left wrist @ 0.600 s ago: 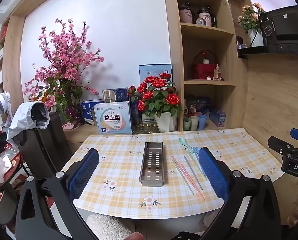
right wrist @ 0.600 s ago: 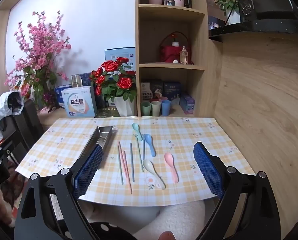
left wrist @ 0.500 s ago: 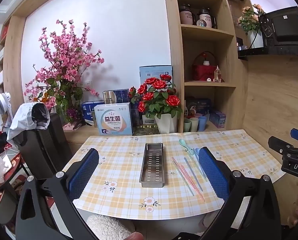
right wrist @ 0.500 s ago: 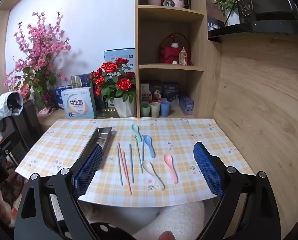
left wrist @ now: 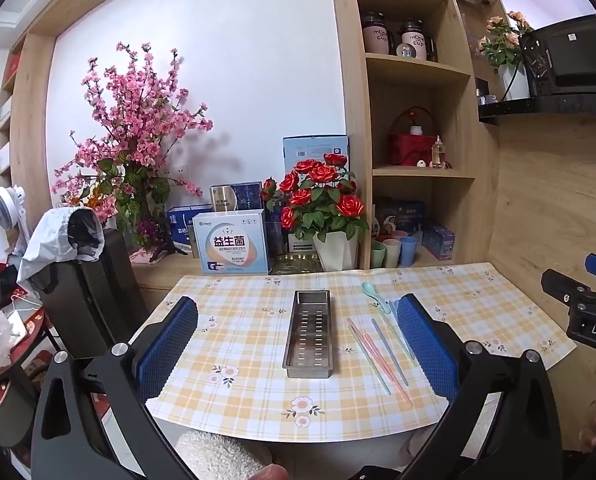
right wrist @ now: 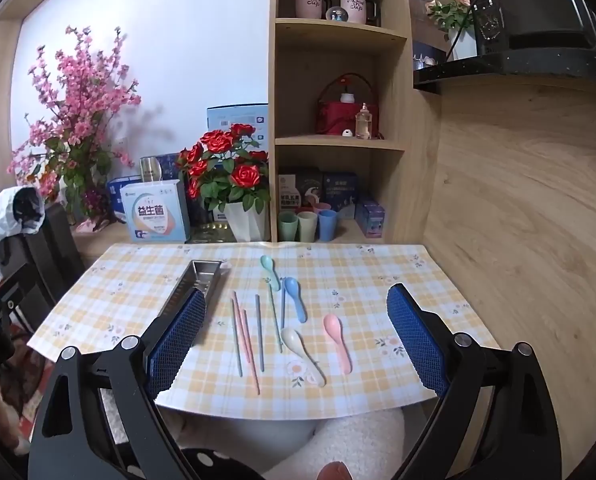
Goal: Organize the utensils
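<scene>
Left tongs (left wrist: 298, 344) and right tongs (right wrist: 296, 334) both wide, empty, above checked table (right wrist: 377, 276), perforated steel tray (left wrist: 309, 332) left of pastel chopsticks (right wrist: 246, 340), nothing shifted since earlier.

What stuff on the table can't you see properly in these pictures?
- Left wrist view: the spoons beyond the teal spoon are hidden behind the left gripper's blue pad.
- Right wrist view: the near end of the metal tray is hidden behind the right gripper's blue pad.
- Both views: the chopsticks overlap and are too thin to count surely.
</scene>
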